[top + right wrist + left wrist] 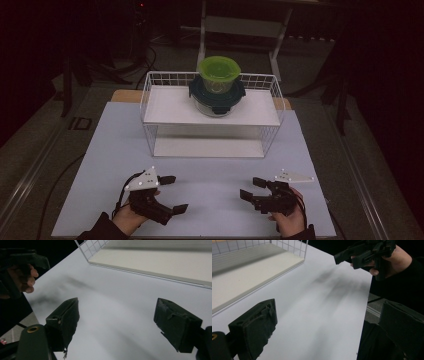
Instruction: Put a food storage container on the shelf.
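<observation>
So far nothing is in hand: both tools sit low at the near edge of the table (210, 165), well apart from the stacked containers on the wire rack (150, 100). The left hand-held gripper (173, 194) has its jaws spread wide with nothing between them, and the right hand-held gripper (253, 188) is likewise gaping and empty (its own view shows bare table between the two black pads). The likely things of the work are the green bowl (219, 70), which sits upside down on top of a dark-lidded container (217, 97), the pair standing on the rack's upper shelf toward its back middle.

I judge this to be the start, with the reach not yet begun. The next move calls for lifting one gripper up and forward over the rack's front rail, then closing on the bowl's rim or sides; the bowl looks smooth and rounded, so a square grip matters, and the container under it may shift if bumped.

The table is a pale, matte sheet, bare apart from the rack. The room beyond is dim, with a grey floor, cables and the legs of a white stand behind the rack
</observation>
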Tool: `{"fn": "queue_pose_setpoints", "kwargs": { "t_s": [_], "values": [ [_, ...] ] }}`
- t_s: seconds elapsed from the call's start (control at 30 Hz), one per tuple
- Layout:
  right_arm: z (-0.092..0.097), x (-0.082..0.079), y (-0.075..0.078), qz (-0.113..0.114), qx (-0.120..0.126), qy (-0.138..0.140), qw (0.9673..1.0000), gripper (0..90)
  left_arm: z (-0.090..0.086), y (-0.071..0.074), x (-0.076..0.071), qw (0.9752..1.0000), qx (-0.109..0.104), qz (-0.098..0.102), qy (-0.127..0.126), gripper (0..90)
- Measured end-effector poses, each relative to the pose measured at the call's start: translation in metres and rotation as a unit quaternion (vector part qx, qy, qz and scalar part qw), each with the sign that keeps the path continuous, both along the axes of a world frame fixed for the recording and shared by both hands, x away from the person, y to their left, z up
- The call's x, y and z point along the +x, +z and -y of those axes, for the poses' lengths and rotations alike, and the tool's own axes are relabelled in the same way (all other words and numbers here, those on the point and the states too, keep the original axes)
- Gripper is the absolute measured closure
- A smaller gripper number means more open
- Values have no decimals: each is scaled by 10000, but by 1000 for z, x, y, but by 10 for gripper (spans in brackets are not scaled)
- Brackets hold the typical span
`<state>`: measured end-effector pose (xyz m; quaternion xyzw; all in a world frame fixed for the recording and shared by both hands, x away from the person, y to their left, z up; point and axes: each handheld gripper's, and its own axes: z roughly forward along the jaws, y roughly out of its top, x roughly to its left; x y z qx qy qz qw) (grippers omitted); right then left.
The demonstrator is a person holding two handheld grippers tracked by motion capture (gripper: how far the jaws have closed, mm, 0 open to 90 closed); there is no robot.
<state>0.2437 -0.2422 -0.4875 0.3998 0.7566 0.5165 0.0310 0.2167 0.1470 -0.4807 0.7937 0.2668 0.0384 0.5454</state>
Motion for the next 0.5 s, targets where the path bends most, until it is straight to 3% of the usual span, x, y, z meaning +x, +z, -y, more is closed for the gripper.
{"fn": "queue_pose_setpoints", "kwargs": {
  "t_s": [0.13,0.3,0.5],
  "values": [
    [7,-3,-8,161,-58,-48,9998,186,-8,-8,-4,9999,63,42,109,13],
    [16,-8,-13,134,-107,-129,9998,184,-17,-14,-5,9998,-66,1,185,13],
    [29,-14,-14,200,-111,-332,9992,184,-21,-25,-9,9997,35,-16,220,13]
  ]
}}
